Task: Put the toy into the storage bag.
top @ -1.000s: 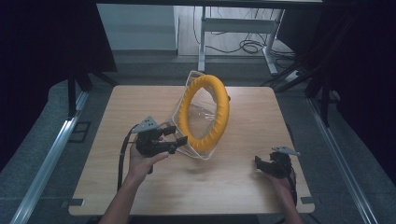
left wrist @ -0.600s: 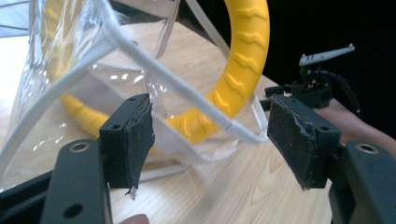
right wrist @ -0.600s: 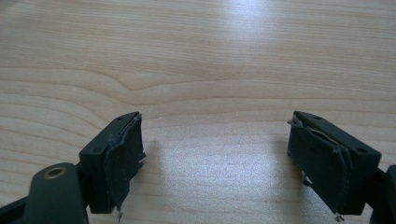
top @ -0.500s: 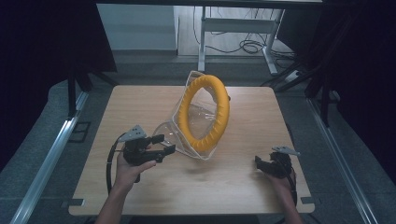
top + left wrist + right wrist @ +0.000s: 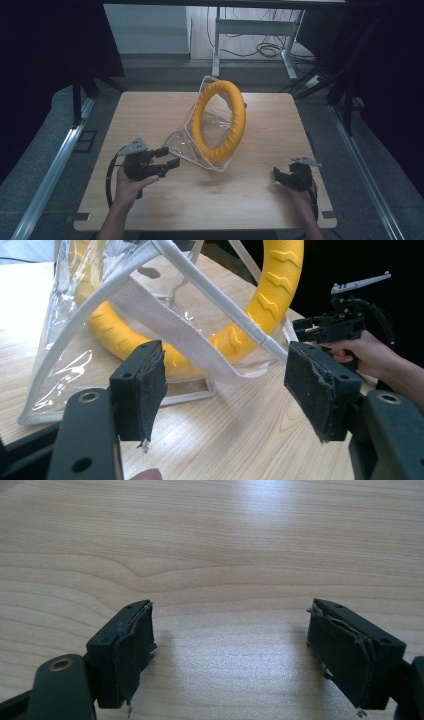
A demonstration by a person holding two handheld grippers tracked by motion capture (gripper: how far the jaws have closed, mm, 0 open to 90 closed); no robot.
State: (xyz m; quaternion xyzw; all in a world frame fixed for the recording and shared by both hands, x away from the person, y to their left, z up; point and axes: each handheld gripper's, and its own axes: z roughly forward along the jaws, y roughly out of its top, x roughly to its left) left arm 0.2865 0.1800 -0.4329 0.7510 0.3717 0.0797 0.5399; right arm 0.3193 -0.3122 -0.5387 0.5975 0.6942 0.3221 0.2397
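A clear plastic bag (image 5: 186, 141) with white trim stands tilted mid-table, holding a yellow ring (image 5: 239, 120). My left gripper (image 5: 170, 156) is open just left of the bag's lower corner; its jaws have just been closing a little, with nothing between them. In the left gripper view, that gripper (image 5: 227, 377) faces the bag (image 5: 65, 360), its white strap (image 5: 170, 325) and the ring (image 5: 270, 295) a short way ahead. My right gripper (image 5: 276, 176) rests open near the table's front right, also seen past the bag (image 5: 300, 327). Its jaws (image 5: 230, 645) stand wide over bare wood.
The wooden table (image 5: 150, 110) has free room around the bag on all sides. Metal rails (image 5: 55, 165) run along the floor at left and right. A desk frame with cables (image 5: 260, 45) stands behind the table.
My left gripper has drawn back from the bag, to the left and toward the table's front. The bag and the right gripper have stayed put.
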